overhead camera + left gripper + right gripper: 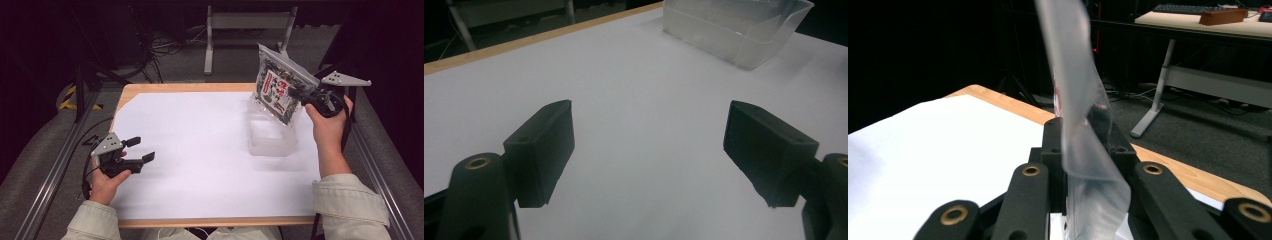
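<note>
Two jaws of the right claw [296, 94] are clamped on the side edge of a clear snack pouch [280, 92], holding it in the air above the translucent plastic tub [270, 137] on the tabletop [200, 150]. It looks light and limp — slick film that could slip, contents probably brittle — so its flat sealed margin seems the safest hold. Left claw [141, 150] hovers with jaws apart, holding nothing.
</note>
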Tool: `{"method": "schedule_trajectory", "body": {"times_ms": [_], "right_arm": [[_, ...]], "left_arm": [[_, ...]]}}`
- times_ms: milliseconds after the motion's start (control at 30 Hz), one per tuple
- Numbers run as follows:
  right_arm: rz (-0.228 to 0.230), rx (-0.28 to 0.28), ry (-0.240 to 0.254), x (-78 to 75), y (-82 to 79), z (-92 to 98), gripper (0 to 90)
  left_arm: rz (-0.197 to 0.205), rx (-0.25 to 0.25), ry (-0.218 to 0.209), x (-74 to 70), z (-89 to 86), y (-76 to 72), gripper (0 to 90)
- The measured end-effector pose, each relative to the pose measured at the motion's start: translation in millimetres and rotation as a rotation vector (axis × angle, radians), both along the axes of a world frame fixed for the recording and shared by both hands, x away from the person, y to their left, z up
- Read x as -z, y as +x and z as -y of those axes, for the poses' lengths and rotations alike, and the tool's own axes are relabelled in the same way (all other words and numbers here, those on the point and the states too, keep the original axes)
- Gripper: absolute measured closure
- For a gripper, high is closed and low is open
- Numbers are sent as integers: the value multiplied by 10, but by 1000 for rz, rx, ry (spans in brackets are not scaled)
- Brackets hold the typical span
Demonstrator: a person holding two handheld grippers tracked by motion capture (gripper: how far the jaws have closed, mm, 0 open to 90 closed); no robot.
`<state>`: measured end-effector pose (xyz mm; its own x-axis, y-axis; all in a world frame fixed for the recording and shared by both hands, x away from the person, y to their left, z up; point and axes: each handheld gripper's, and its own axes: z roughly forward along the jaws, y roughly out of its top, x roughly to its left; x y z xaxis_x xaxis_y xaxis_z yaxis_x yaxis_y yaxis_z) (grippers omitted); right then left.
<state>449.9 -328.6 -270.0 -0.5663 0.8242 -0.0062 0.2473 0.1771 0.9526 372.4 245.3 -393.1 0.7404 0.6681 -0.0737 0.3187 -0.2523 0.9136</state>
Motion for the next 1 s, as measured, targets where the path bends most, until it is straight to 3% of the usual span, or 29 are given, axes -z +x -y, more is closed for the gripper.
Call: {"method": "schedule_trajectory", "body": {"times_ms": [233,500,867,1000], "right_arm": [[-12,14,-10,45,7,1,765],[-76,2,-65,205,66,-96,765],[-90,-5,-14,361,39,-3,765],[-126,-9,-18,404,46,9,766]], "left_arm": [[-7,4,1,8,6,5,212],[-6,1,3,9,-4,5,212],[-15,1,5,28,16,11,212],[-12,6,13,31,21,18,212]]}}
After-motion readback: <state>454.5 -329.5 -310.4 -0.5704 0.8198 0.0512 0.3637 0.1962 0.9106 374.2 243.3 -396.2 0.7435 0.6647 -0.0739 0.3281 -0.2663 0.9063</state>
